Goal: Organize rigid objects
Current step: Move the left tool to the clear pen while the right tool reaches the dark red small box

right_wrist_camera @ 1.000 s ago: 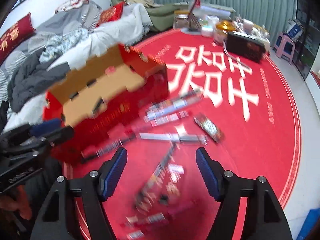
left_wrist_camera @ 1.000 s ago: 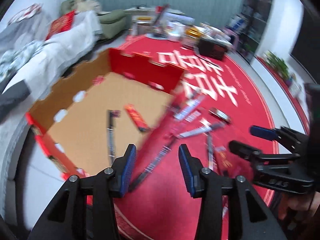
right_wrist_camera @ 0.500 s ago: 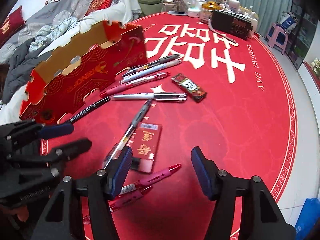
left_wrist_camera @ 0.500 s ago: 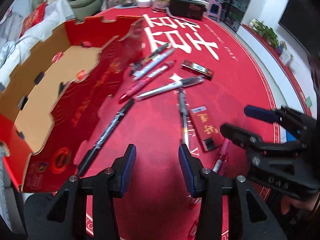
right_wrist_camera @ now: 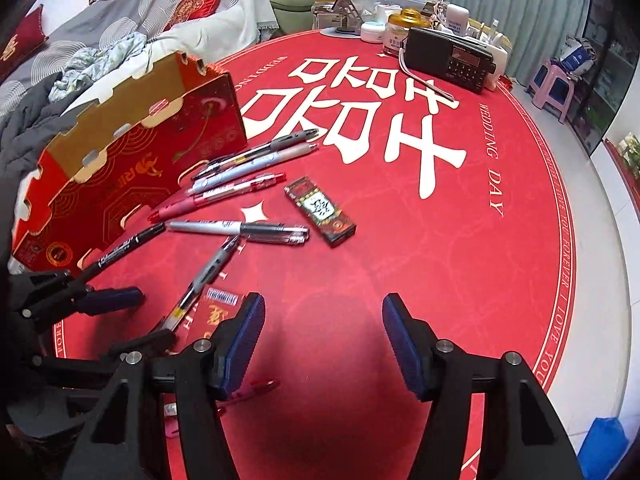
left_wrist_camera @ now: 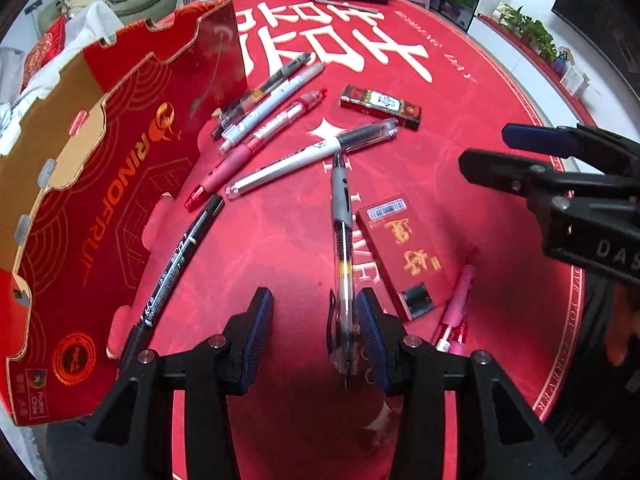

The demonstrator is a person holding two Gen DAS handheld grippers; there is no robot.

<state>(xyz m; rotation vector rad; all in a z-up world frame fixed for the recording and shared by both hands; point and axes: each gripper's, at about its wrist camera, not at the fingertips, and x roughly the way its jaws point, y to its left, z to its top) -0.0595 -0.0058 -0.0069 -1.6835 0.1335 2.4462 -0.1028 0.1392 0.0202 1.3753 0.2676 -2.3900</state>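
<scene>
Several pens lie scattered on the red tablecloth [left_wrist_camera: 280, 240] beside a red cardboard box [left_wrist_camera: 120, 184], which stands at the left [right_wrist_camera: 132, 168]. My left gripper [left_wrist_camera: 314, 336] points down at the cloth, open. The lower end of a clear pen with a grey grip [left_wrist_camera: 340, 240] lies between its fingers, close against the right pad [left_wrist_camera: 370, 332]. A flat red packet [left_wrist_camera: 404, 252] and a pink pen [left_wrist_camera: 456, 300] lie just right of it, a black marker [left_wrist_camera: 180, 256] to the left. My right gripper [right_wrist_camera: 322, 336] hangs open over bare cloth, to the right of the left gripper [right_wrist_camera: 132, 318].
A small dark box [right_wrist_camera: 320, 210], a silver pen [right_wrist_camera: 236, 228] and a red pen [right_wrist_camera: 216, 198] lie further out. A black radio [right_wrist_camera: 448, 58], jars and bottles crowd the far edge. Bedding lies beyond the box. The round table's edge [right_wrist_camera: 568, 280] curves at the right, with a pink stool [right_wrist_camera: 554, 88] beyond.
The left gripper came off the box, sank toward the cloth, and the clear pen's end now lies between its fingers. The right gripper sank too, and its jaws narrowed a little.
</scene>
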